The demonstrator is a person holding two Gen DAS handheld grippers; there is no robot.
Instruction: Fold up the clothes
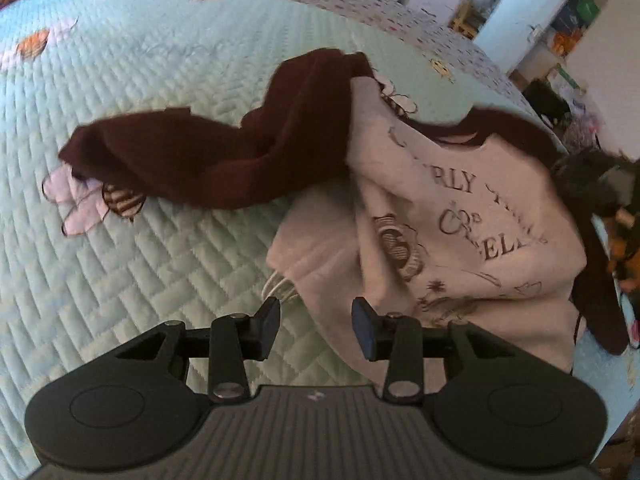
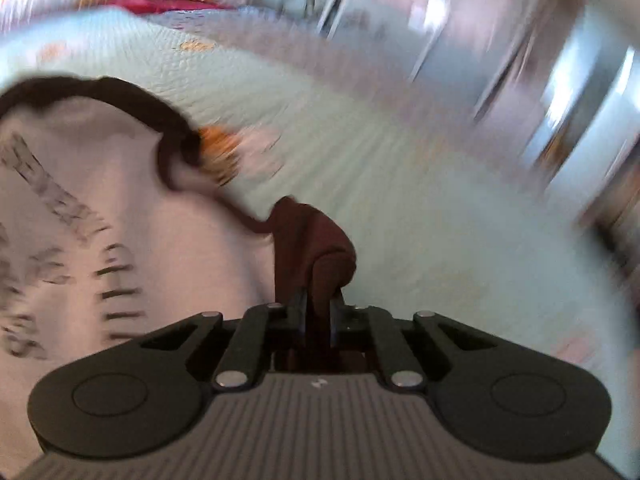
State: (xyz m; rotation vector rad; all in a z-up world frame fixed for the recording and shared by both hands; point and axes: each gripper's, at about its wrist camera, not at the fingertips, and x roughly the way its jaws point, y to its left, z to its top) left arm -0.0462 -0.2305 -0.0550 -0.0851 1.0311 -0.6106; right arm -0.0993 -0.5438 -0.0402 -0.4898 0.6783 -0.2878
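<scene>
Left wrist view: ahead of the left tongs (image 1: 316, 330) spreads the bed (image 1: 160, 240) under a pale green quilted cover. On it lies the sweatshirt (image 1: 460, 220), cream body with printed lettering just beyond and right of the spread, empty jaws; its maroon sleeve (image 1: 200, 160) trails off to their left. In the blurred right wrist view, the right tongs (image 2: 320, 304) are pressed together, pinching a maroon fold of the sweatshirt (image 2: 316, 248), its cream front to their left.
</scene>
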